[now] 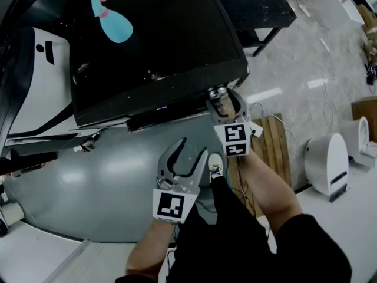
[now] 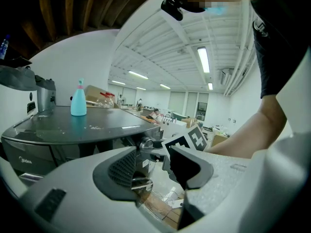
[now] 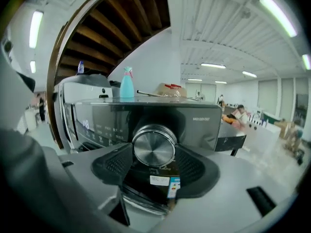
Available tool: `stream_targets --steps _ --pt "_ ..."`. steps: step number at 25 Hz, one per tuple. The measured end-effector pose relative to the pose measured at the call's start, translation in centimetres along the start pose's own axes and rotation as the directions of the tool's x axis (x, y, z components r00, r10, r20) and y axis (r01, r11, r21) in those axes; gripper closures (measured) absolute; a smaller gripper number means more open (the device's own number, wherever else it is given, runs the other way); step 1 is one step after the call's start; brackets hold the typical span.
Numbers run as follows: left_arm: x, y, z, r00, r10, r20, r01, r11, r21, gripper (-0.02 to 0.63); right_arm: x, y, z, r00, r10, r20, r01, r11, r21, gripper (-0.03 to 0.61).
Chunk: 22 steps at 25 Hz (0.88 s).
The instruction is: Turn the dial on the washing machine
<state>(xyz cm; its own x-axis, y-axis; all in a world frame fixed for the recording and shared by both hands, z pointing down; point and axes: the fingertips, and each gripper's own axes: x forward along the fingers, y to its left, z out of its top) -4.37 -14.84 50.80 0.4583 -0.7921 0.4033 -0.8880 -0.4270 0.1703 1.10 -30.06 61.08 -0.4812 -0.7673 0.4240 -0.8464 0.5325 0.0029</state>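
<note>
Right tongs (image 3: 154, 155) flanking dial (image 3: 154, 146), pads (image 3: 114, 165) touching its sides

Washing machine control panel (image 3: 194, 130): white model code and icon captions, too small to read; sticker (image 3: 159, 180) print illegible.

I record the washing machine (image 1: 177, 40) standing upright, with a dark, glossy, flat top. Its front control panel (image 3: 194, 125) is dark and reflective, and I see pale markings on it to the left of the dial (image 3: 154, 147). The dial is round, with a brushed-metal face and a bright rim. It projects squarely from the panel, towards the panel's right end in the head view.
</note>
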Motion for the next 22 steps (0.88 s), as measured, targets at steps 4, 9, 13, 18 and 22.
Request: stream_targets --steps 4,9,13,18,22 --pt "0.04 -0.09 0.07 1.0 -0.002 0.004 0.002 1.0 -0.003 0.414 0.19 -0.52 -0.58 0.995 0.087 0.052 -0.1 0.933 0.345 0.304" --pt "0.03 -0.22 0.19 1.0 -0.005 0.003 0.005 1.0 -0.003 0.414 0.16 -0.52 -0.6 0.993 0.103 0.058 -0.117 0.918 0.379 0.302" --pt "-0.04 -0.29 0.11 1.0 -0.007 0.0 0.007 1.0 0.002 0.414 0.14 -0.53 -0.59 0.994 0.094 0.051 -0.105 0.93 0.353 0.299" --pt "-0.09 -0.31 0.09 1.0 -0.007 0.001 0.007 1.0 0.002 0.414 0.01 -0.47 -0.55 0.997 0.074 0.037 -0.081 0.958 0.276 0.287" --pt "-0.06 -0.31 0.15 1.0 -0.009 0.003 0.009 1.0 0.0 0.414 -0.2 -0.52 -0.08 0.999 0.044 0.027 -0.048 0.985 0.168 0.282"
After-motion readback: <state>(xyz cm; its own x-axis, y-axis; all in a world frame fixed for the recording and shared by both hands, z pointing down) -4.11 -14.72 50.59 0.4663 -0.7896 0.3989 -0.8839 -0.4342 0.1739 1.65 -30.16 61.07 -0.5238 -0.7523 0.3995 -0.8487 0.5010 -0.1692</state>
